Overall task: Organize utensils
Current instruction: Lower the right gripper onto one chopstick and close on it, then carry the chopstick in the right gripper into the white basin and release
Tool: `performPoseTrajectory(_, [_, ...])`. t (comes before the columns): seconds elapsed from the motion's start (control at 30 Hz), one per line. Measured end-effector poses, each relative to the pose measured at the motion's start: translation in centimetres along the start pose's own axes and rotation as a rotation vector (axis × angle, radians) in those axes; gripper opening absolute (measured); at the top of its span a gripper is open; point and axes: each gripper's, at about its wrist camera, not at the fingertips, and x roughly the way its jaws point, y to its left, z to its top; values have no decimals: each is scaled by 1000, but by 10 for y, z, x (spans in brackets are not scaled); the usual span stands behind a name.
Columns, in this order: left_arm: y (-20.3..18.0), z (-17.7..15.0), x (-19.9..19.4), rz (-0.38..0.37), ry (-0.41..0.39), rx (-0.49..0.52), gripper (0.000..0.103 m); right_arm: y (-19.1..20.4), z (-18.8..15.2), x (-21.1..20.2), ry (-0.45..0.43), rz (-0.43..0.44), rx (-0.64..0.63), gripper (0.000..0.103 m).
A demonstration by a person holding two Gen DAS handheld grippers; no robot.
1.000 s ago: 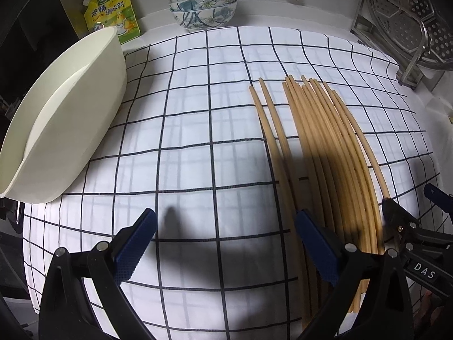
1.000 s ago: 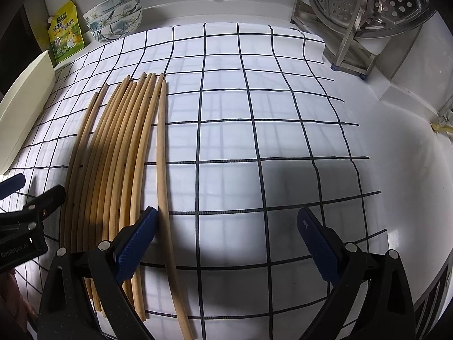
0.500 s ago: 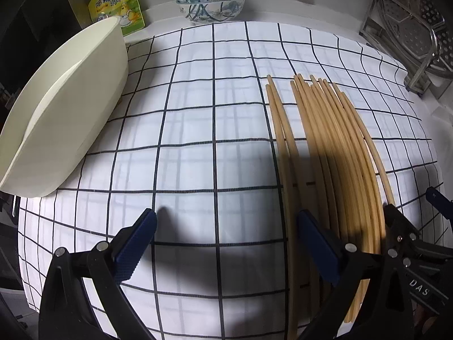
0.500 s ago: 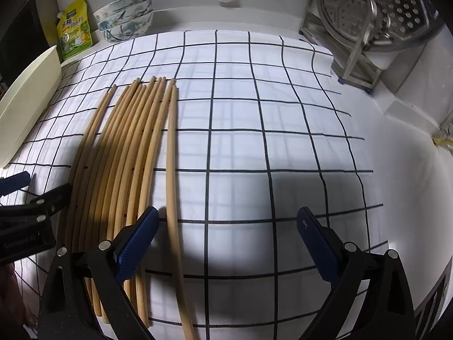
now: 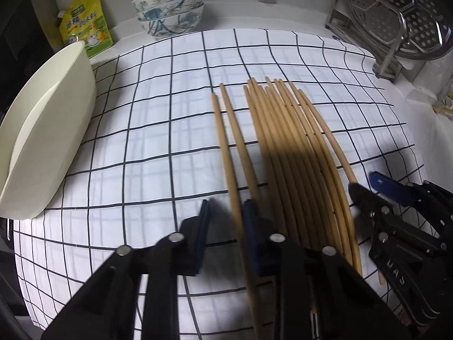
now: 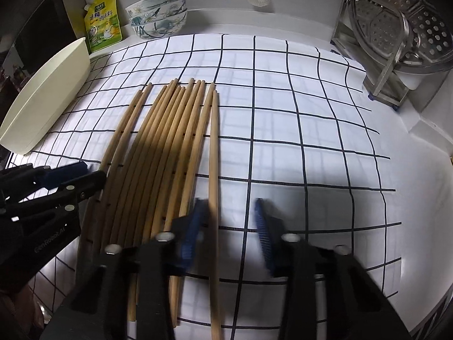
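The chopsticks (image 5: 283,147) lie side by side on the cloth (image 5: 141,141), right of the basin (image 5: 48,141), their long axes running straight away from both tools. The left hand-held gripper (image 5: 226,206) has just been closing, its blurred pads still apart, around the stick nearest the basin. The right hand-held gripper (image 6: 229,206) is doing likewise around the stick farthest from the basin

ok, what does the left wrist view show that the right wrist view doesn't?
Left only: right tool side-on; left tool, jaws just closing, straddles the leftmost light-wood chopstick. Right only: left tool side-on; right tool, jaws just closing, straddles the rightmost chopstick. Both: row of chopsticks, black-gridded white cloth, cream plastic tub, stacked floral bowls, steel rack.
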Motion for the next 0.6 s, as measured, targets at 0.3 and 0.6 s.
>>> performPoseTrajectory(0.3, [7, 4, 1, -43, 45, -8, 7, -12, 2, -4, 14, 67, 86, 6])
performPoseTrajectory(0.6, [24, 12, -26, -65, 20, -2, 7, -16, 9, -31, -25, 96, 168, 6])
